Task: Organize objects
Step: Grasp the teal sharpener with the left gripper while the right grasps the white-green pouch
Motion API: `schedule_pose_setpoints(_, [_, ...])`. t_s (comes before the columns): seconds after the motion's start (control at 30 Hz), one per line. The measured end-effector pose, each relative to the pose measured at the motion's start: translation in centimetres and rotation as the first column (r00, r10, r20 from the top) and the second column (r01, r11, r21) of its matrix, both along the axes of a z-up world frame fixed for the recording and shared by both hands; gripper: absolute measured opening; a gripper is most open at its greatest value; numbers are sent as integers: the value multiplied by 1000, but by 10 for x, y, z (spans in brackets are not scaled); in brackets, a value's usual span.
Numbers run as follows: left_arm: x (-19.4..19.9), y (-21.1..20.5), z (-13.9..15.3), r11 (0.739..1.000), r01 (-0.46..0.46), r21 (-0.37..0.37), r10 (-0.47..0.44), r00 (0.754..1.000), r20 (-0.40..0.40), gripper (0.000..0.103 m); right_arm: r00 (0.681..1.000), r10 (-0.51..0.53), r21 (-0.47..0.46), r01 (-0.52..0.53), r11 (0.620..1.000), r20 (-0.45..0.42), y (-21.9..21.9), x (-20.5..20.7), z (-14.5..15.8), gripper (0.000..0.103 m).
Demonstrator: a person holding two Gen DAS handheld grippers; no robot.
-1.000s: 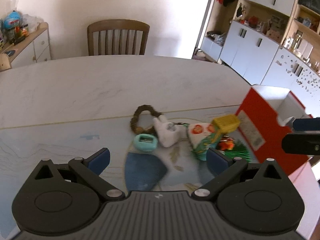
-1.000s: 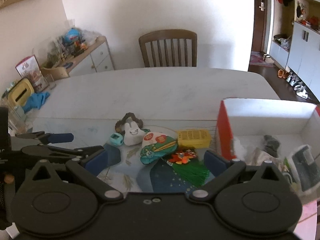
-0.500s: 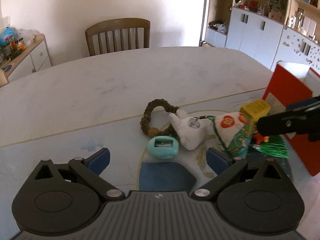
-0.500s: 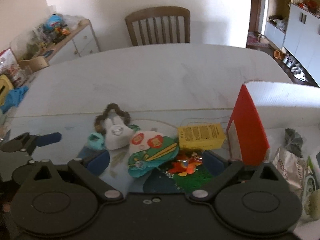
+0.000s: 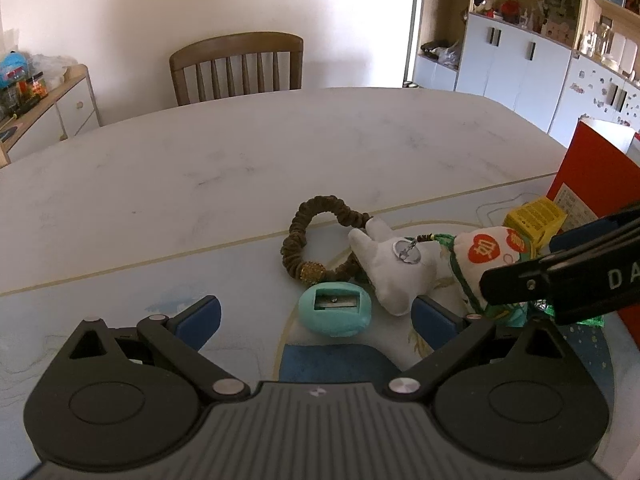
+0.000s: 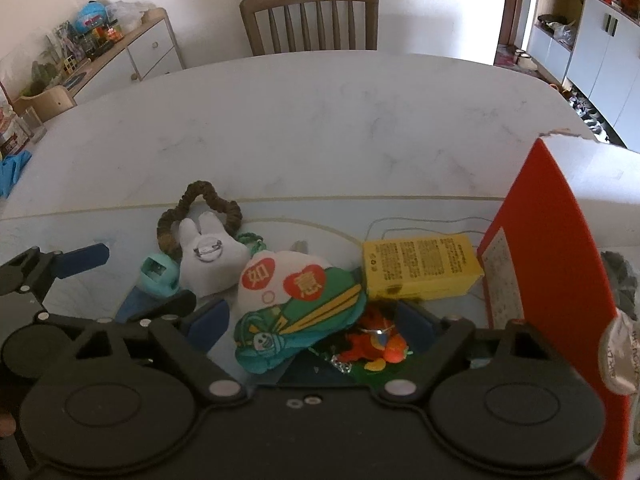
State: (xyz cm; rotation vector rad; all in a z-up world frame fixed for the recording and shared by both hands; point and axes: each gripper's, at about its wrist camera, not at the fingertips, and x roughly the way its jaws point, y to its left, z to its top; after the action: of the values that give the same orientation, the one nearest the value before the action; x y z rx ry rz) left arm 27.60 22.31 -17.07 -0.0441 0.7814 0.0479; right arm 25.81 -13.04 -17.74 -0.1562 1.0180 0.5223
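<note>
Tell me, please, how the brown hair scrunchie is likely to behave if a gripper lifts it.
The brown scrunchie is a gathered fabric loop, so it will probably sag and deform rather than hold shape. It looks light. The white bunny plush overlaps its near side, so lifting may drag or nudge that.

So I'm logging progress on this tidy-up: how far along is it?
Some things already lie inside the red box, a foil packet among them. Neither tool holds anything: the left tool is open around the teal sharpener, the right tool open around the green pouch. The scrunchie, white bunny, yellow box and orange charm are left on the table.
</note>
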Motion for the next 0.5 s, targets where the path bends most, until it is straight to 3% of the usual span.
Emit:
schedule_pose_setpoints(0.1, [1, 0, -2, 1000, 8, -7, -8, 1000, 8, 99, 1000, 4, -6, -4, 1000, -3, 3, 0, -4, 88])
schedule_pose_setpoints(0.2, [1, -1, -2, 1000, 19, -3, -19, 1000, 10, 90, 1000, 13, -5, -13, 1000, -10, 6, 2, -6, 84])
schedule_pose_setpoints(0.5, [-3, -5, -1, 995, 85, -44, -84, 996, 19, 52, 1000, 22, -5, -22, 1000, -17, 9, 3, -7, 71])
